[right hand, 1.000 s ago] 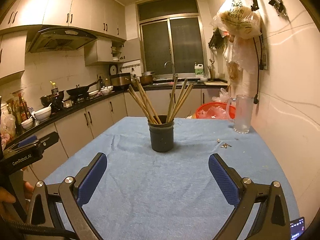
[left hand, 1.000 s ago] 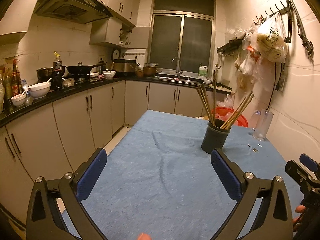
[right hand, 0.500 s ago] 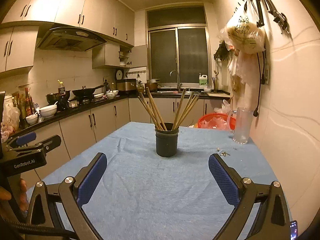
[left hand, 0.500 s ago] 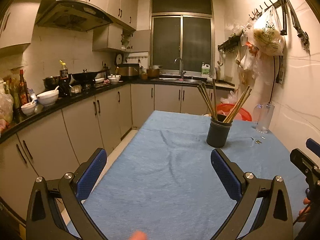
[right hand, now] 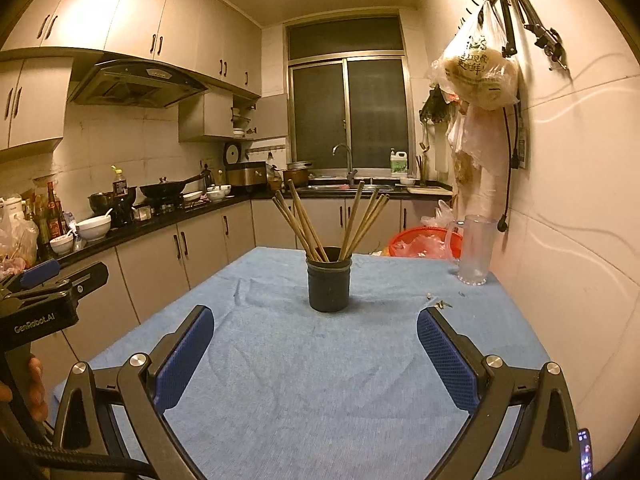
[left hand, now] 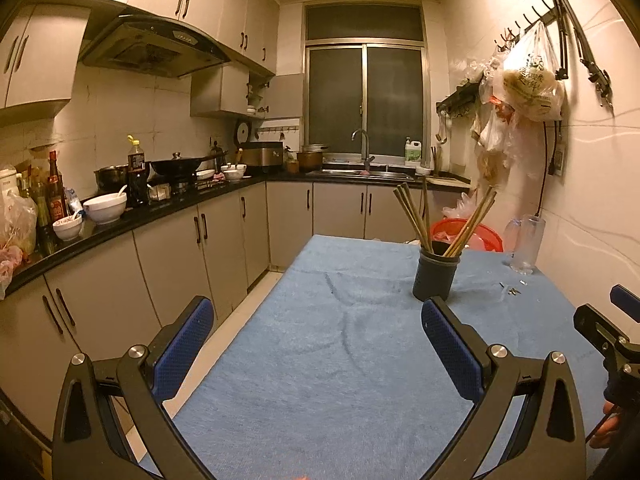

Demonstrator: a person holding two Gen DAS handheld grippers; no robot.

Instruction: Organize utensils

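We see holder [right hand: 329, 280] mid-table [right hand: 320, 380] w/ chopsticks [right hand: 304, 224] in it; pitcher [right hand: 474, 250] to its right by wall, basin [right hand: 420, 242] behind table, counter [right hand: 160, 220] along left.

both the left gripper [left hand: 316, 320] and right gripper [right hand: 315, 328] hover level, fingers [right hand: 186, 354] spread wide, holding nothing.

cabinets [left hand: 224, 248] beige; countertop [left hand: 132, 216] black; window [left hand: 364, 100] dark; walls [right hand: 580, 200] white-tiled; light warm, dim
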